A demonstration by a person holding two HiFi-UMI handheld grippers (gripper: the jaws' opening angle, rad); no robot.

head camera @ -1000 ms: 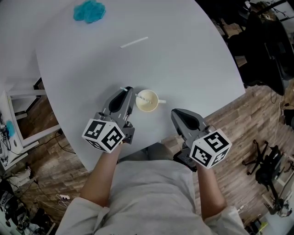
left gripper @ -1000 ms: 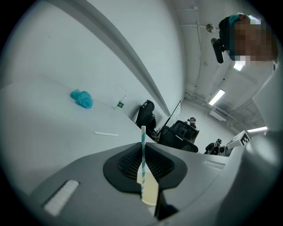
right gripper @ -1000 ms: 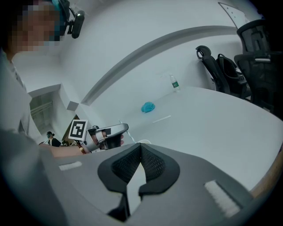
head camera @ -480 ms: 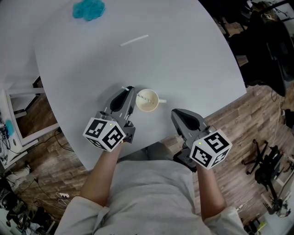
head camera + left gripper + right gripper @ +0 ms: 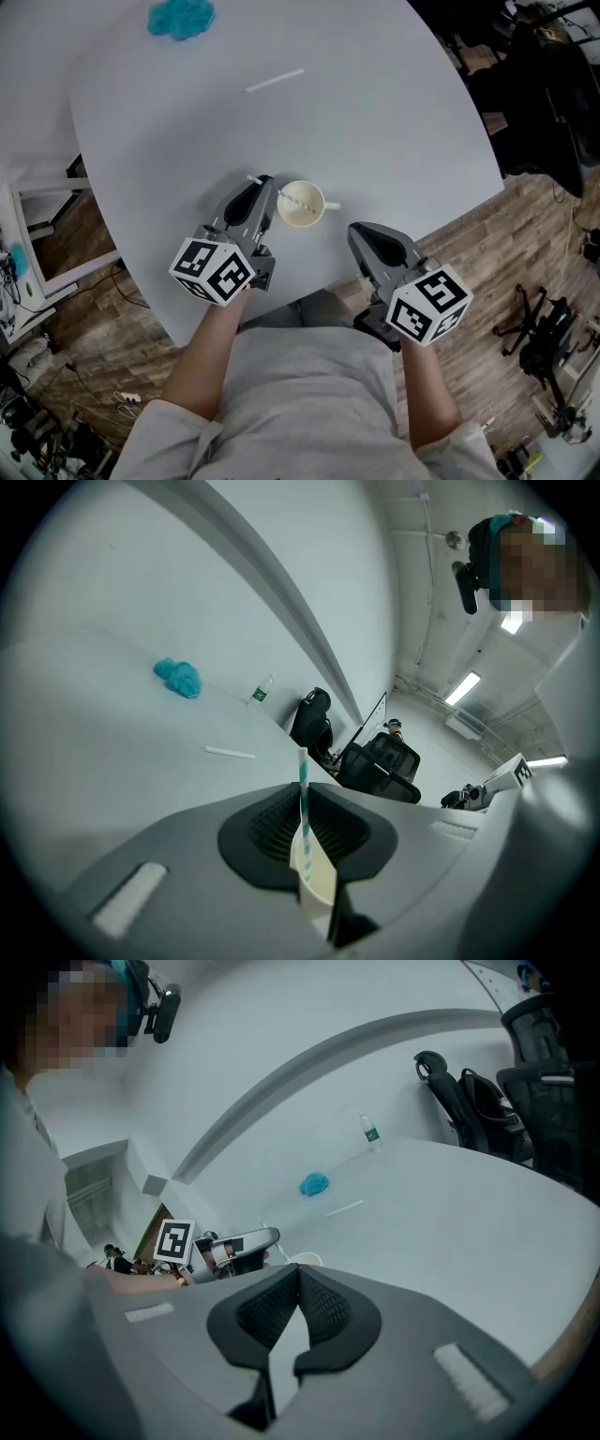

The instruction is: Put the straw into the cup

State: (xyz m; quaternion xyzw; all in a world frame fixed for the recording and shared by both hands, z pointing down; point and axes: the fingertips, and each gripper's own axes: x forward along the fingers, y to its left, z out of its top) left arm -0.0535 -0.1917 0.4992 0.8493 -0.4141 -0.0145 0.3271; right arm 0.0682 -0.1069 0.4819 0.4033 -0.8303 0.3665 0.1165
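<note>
A cream cup (image 5: 300, 205) stands near the front edge of the white table (image 5: 375, 112). A blue-striped straw (image 5: 293, 200) leans into it. Its upper end pokes out past my left gripper (image 5: 265, 184), which lies just left of the cup and is shut on the straw. In the left gripper view the straw (image 5: 302, 785) runs up between the closed jaws of the left gripper (image 5: 302, 803), with the cup (image 5: 315, 878) below. My right gripper (image 5: 367, 240) hovers at the table edge right of the cup; its jaws (image 5: 298, 1277) are shut on nothing.
A second, plain white straw (image 5: 274, 82) lies farther back on the table. A crumpled blue cloth (image 5: 182, 19) sits at the far edge, and a water bottle (image 5: 370, 1132) stands beyond it. Office chairs (image 5: 375, 761) stand past the table's right side.
</note>
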